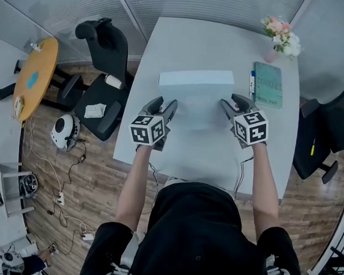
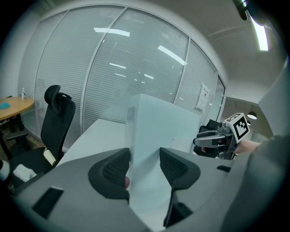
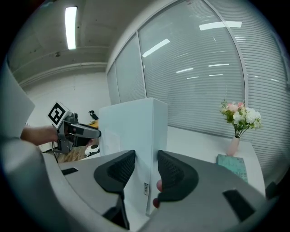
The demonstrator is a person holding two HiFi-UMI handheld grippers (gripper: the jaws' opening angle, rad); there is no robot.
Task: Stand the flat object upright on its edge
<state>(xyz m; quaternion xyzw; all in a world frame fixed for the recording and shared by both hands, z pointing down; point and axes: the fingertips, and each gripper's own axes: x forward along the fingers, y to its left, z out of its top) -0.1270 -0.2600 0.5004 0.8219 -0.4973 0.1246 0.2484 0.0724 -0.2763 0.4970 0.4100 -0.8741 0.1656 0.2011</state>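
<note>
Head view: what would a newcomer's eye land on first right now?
The white box stands on edge in the middle of the table, clamped at its ends by the left gripper and the right gripper. Next come the pink-and-white flowers at the far right corner, with a teal book lying just in front of them.

nothing legible in any view. small label (image 3: 145, 189) on white box (image 3: 131, 131) edge: print too small. white sheet (image 2: 202, 96) on glass wall (image 2: 136, 63): unreadable. teal book (image 1: 267, 83) cover: print too faint to read
</note>
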